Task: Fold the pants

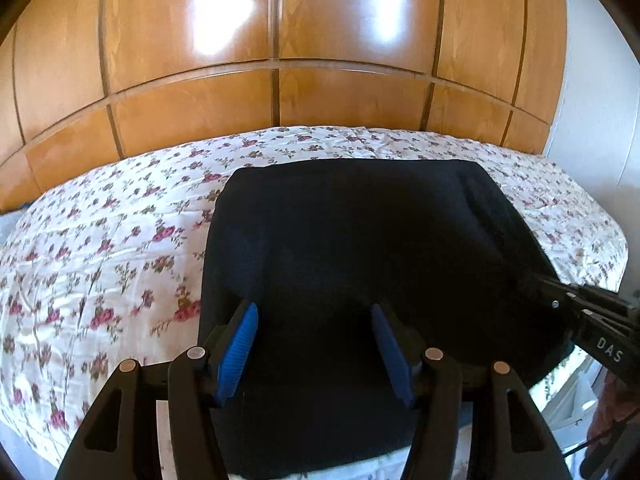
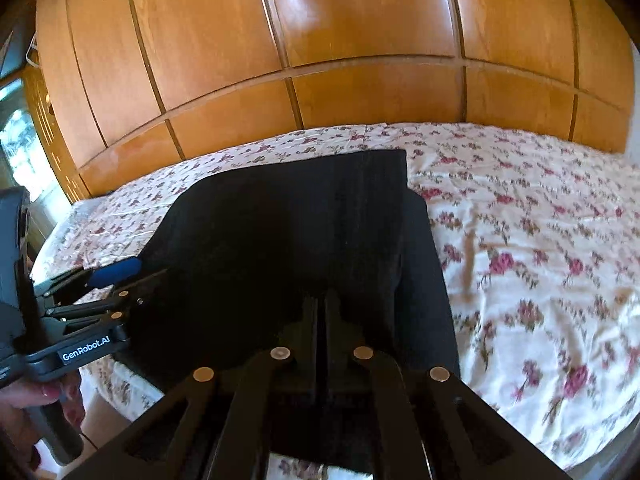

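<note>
Black pants [image 1: 360, 248] lie folded into a broad rectangle on the floral bedspread [image 1: 100, 248]. They also show in the right wrist view [image 2: 288, 232]. My left gripper [image 1: 314, 316] is open, its blue pads [image 1: 240, 340] spread over the near edge of the pants, with cloth between them. It shows from the side in the right wrist view [image 2: 120, 276]. My right gripper [image 2: 320, 304] is shut on the near right edge of the pants. It enters the left wrist view at the right [image 1: 536, 284].
The bed fills both views, with bare floral cover [image 2: 520, 260] to the right and left of the pants. A wooden wardrobe [image 1: 280, 92] stands behind the bed. A white wall [image 1: 592, 120] is at the right and a window [image 2: 20, 148] at the left.
</note>
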A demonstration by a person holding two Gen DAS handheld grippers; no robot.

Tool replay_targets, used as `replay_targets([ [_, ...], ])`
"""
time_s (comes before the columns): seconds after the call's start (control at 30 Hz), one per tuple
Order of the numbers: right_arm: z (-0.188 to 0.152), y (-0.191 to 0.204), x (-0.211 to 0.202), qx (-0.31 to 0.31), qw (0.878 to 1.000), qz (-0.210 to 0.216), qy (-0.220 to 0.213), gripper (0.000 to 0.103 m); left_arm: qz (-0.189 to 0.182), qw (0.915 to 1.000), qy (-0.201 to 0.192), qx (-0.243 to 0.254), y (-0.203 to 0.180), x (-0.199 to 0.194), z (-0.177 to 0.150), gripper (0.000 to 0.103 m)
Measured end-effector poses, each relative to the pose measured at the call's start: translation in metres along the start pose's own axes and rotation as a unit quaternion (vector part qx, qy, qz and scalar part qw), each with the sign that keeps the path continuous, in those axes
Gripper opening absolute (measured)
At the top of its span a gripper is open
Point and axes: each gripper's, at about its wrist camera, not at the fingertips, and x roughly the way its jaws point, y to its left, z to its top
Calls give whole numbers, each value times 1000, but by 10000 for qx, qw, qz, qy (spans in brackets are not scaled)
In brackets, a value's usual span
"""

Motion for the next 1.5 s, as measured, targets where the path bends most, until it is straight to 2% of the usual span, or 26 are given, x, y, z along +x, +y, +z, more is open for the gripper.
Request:
replay_targets([
  [0.27, -4, 2, -5, 81, 9999, 41, 45, 4, 100, 9999, 47, 76, -4, -13, -10, 60],
  [0.73, -7, 0, -18, 285, 9993, 151, 182, 4, 47, 9993, 194, -330, 12, -29, -15, 60],
  [0.9, -8, 0, -25, 283, 9993, 140, 225, 4, -223, 9948, 267, -962, 42, -29, -21, 60],
  [1.03, -9, -5, -33, 320, 9993, 127, 167, 4, -436, 9934, 216, -1035, 54, -27, -23, 61],
  [1.1, -9, -10, -38, 422, 9989, 166, 115, 9, -514, 9934, 195, -1012, 57, -27, -21, 61],
  [1.13, -9, -12, -40, 483, 9986, 204, 86, 17, -555, 9930, 178, -1030, 60, -27, -19, 61],
  [1.17, -8, -15, -42, 539, 9983, 222, 54, 30, -573, 9928, 155, -1042, 62, -27, -18, 61],
  [1.2, -8, -17, -44, 596, 9980, 200, 17, 38, -577, 9926, 106, -1066, 66, -27, -16, 61],
  [1.23, -8, -20, -46, 670, 9977, 108, -33, 55, -577, 9920, 61, -1120, 71, -27, -15, 61],
  [1.27, -7, -23, -48, 730, 9973, 67, -70, 62, -624, 9906, 38, -1213, 77, -26, -13, 61],
  [1.33, -6, -28, -48, 842, 9963, 109, -91, 62, -890, 9842, 86, -1528, 90, -21, -12, 61],
  [1.43, -4, -39, -40, 1053, 9943, 163, 10, 62, -1357, 9705, 376, -1956, 102, -8, -15, 61],
  [1.5, -4, -45, -35, 1225, 9921, 268, 76, 62, -1569, 9653, 448, -2038, 102, -3, -18, 61],
])
